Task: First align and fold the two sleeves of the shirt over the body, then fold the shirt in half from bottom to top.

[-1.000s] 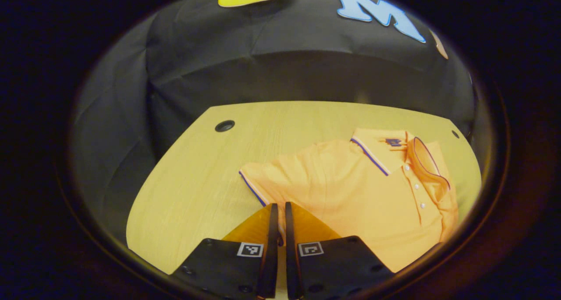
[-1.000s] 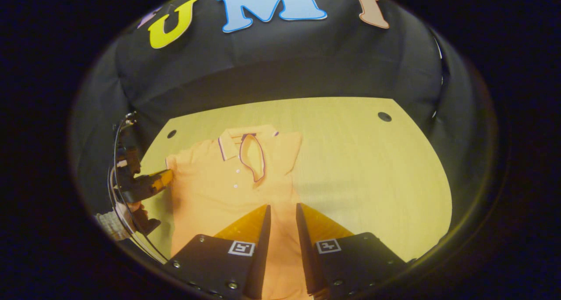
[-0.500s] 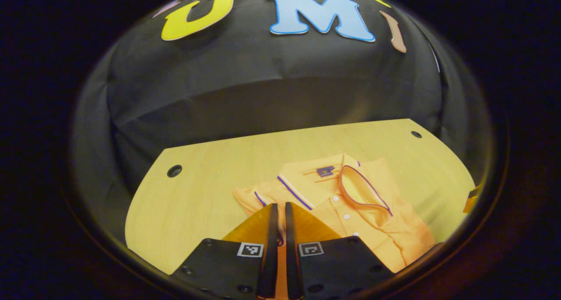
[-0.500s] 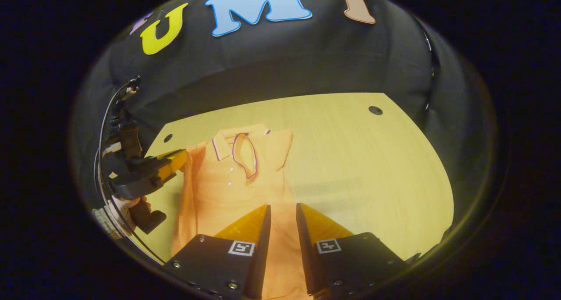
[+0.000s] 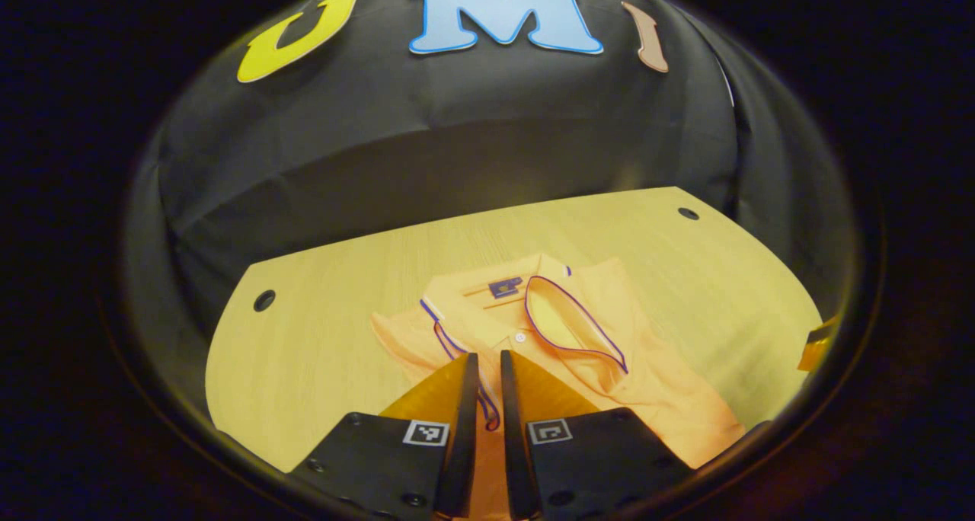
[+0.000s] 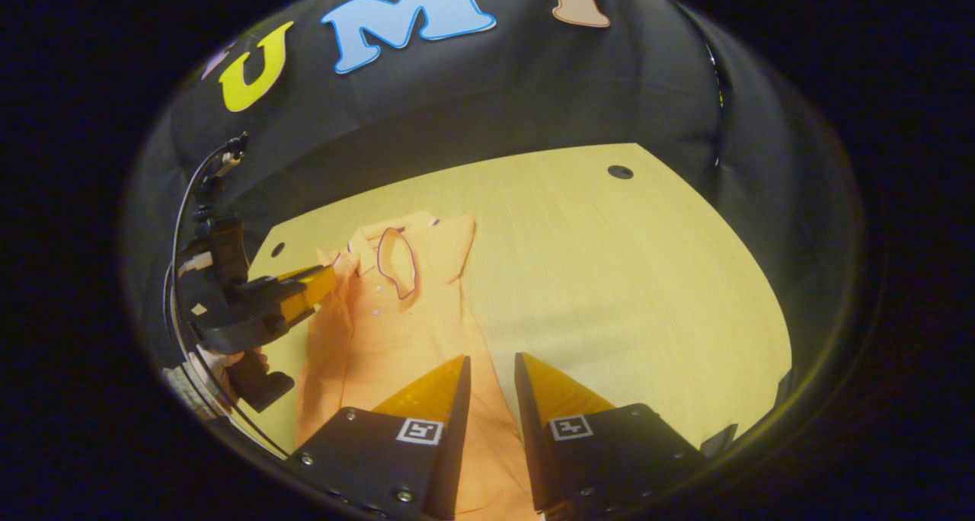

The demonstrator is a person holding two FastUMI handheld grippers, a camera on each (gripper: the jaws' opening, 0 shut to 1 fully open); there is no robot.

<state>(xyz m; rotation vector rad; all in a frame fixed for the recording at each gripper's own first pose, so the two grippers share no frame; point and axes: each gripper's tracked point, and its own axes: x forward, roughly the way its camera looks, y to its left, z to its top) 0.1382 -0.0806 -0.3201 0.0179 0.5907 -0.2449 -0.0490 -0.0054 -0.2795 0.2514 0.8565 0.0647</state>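
Observation:
An orange polo shirt (image 5: 655, 399) with purple-trimmed collar lies on the wooden table (image 5: 320, 353), collar toward the far wall. My left gripper (image 5: 488, 358) is shut on the shirt's left sleeve, whose purple-edged cuff (image 5: 487, 413) shows between the fingers. In the right gripper view the left gripper (image 6: 324, 279) holds that sleeve raised over the shirt (image 6: 396, 323) near the collar. My right gripper (image 6: 491, 359) hangs over the shirt's lower body with its fingers close together. Fabric shows in the narrow gap, and I cannot tell whether they pinch it. The shirt's right side looks folded inward.
The table (image 6: 609, 277) has small round holes near its far corners (image 5: 264, 301) (image 5: 688, 213) (image 6: 620, 172). Black cloth walls close it in behind and at the sides. A hand (image 6: 228, 361) and a cable trail behind the left gripper. Bare wood lies right of the shirt.
The left gripper has carried the left sleeve up and inward over the shirt body toward the collar. The right gripper view has swung a little right, with its fingers unchanged.

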